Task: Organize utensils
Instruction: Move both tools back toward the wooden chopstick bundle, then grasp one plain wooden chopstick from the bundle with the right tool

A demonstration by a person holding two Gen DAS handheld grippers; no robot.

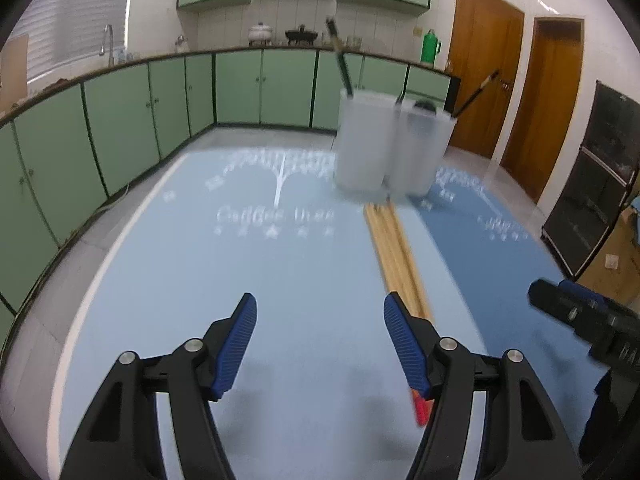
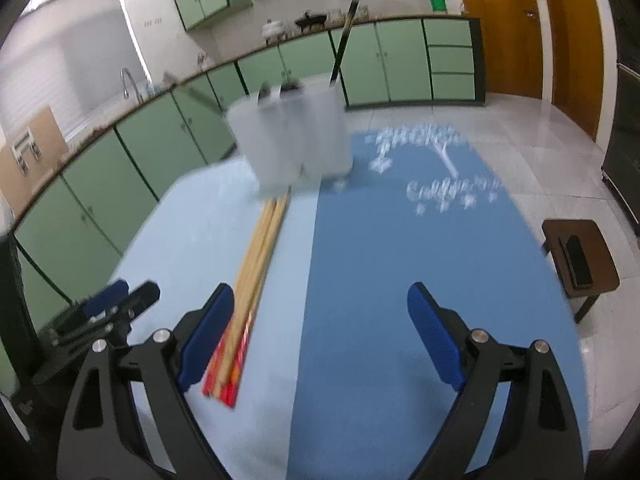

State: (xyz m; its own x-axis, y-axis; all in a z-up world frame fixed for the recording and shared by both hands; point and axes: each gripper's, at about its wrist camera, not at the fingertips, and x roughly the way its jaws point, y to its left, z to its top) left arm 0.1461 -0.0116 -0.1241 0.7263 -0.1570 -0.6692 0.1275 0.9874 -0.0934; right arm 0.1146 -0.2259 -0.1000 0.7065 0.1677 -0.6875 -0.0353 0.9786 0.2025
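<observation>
Blue mats (image 2: 360, 280) cover table, light one left, darker one right. Translucent holder (image 1: 384, 144) stands toward far edge at mat seam, dark utensils already upright inside. Wooden chopsticks (image 2: 260, 256) lie bundled on light mat, long axis running from holder back toward near edge, red ends nearest. Right gripper (image 2: 320, 316) wide, empty, bundle just inside its left finger. Left gripper (image 1: 320, 320) wide, empty, bundle beside its right finger. Open mat both sides.
</observation>
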